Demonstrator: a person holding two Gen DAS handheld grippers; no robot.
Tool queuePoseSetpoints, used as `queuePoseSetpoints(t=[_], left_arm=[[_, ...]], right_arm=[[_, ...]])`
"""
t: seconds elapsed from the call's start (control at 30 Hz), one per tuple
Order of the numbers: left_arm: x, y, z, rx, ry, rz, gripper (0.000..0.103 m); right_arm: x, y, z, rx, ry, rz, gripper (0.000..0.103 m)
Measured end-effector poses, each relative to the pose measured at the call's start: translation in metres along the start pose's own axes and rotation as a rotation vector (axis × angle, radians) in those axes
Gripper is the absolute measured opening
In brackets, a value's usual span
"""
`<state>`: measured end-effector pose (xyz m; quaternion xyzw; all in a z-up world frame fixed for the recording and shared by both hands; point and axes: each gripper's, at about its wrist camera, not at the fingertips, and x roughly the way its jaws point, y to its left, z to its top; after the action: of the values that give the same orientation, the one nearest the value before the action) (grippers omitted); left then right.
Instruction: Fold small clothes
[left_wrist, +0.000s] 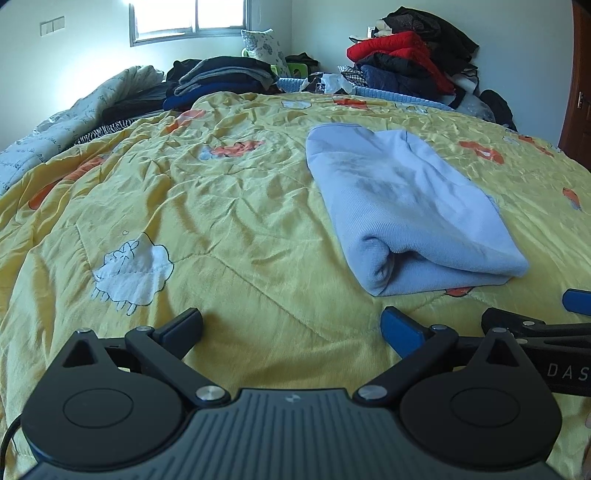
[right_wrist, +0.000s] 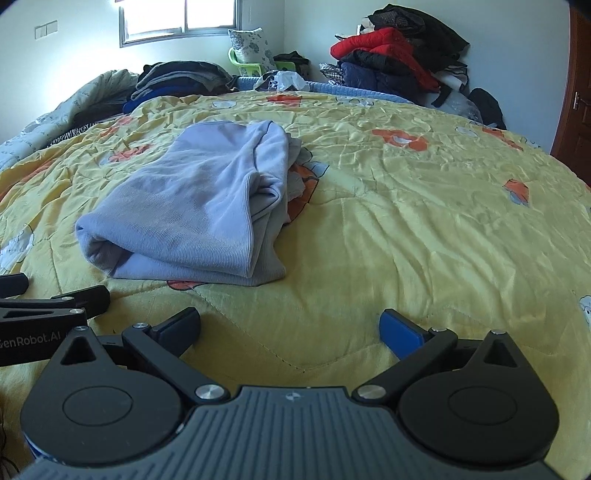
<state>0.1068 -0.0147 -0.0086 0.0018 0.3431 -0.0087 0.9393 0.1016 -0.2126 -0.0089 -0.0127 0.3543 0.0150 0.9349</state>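
Item: light blue garment (right_wrist: 192, 206), ribbed knit, already folded into a thick bundle. It lies on the yellow quilt (right_wrist: 406, 229), ahead of both tools, right of centre in the left view and left of centre in the right view.

Handling, as judged: soft, light and limp. It will sag from any single pinch, and the layers will likely slide apart if you lift only the top one. The rounded fold at the near end is the firmest hold; take all layers there. On the side toward your right tool a looser flap and some crumpled cloth stick out; whether that belongs to the same garment you cannot tell from here.

Left gripper (left_wrist: 291, 326): spread wide, holding nothing, low over the quilt just short of the bundle.

Right gripper (right_wrist: 290, 326): likewise wide and empty, beside the left one.

Surroundings: stacked dark clothes (left_wrist: 218, 79) and a red jacket pile (left_wrist: 399, 48) at the far edge, well apart from the work.
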Motion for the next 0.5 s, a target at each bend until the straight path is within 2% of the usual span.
queuePoseSetpoints(t=[0.5], left_arm=[[-0.002,-0.0001,-0.0009,0.002,-0.001,-0.003,0.103]], right_arm=[[-0.0005,0.0003,-0.0004,-0.002,0.0,-0.002,0.103]])
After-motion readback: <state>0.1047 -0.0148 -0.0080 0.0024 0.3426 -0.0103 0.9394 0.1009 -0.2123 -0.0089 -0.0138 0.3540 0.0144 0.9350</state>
